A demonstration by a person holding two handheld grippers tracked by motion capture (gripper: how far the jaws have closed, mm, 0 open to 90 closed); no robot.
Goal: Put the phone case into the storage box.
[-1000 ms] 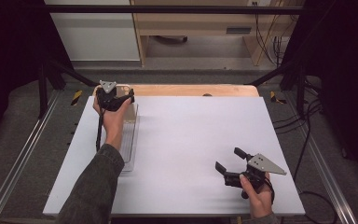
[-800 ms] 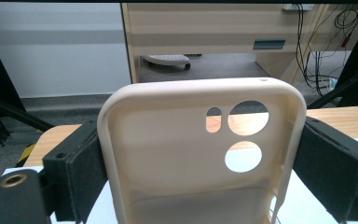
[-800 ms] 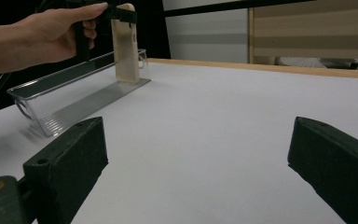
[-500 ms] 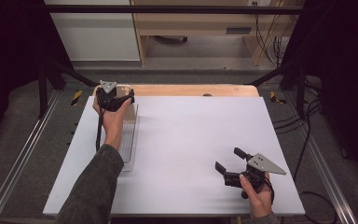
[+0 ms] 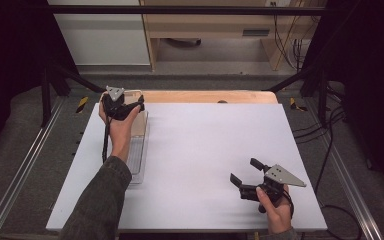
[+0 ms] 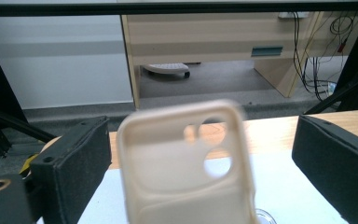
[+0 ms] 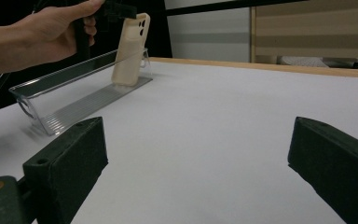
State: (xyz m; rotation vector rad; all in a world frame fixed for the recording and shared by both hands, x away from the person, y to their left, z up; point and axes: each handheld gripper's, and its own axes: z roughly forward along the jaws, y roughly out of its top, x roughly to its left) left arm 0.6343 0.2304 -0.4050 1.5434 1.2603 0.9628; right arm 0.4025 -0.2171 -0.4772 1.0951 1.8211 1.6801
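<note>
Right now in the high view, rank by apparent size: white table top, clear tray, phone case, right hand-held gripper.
1. White table top, by far the largest.
2. Clear tray, long and narrow, partly hidden under the forearm.
3. Right hand-held gripper, plate included.
4. Phone case, mostly hidden, so its place against the gripper is unsure.

floor: grey carpet (image 5: 205, 67) | furniture: light wooden desk (image 5: 220, 25) | wall: white panel (image 5: 100, 35)

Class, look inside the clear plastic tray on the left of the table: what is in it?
A beige phone case stands tilted at the far end of the clear tray, the left gripper above it. The rest of the ribbed tray floor looks bare; the forearm covers part in the high view.
</note>
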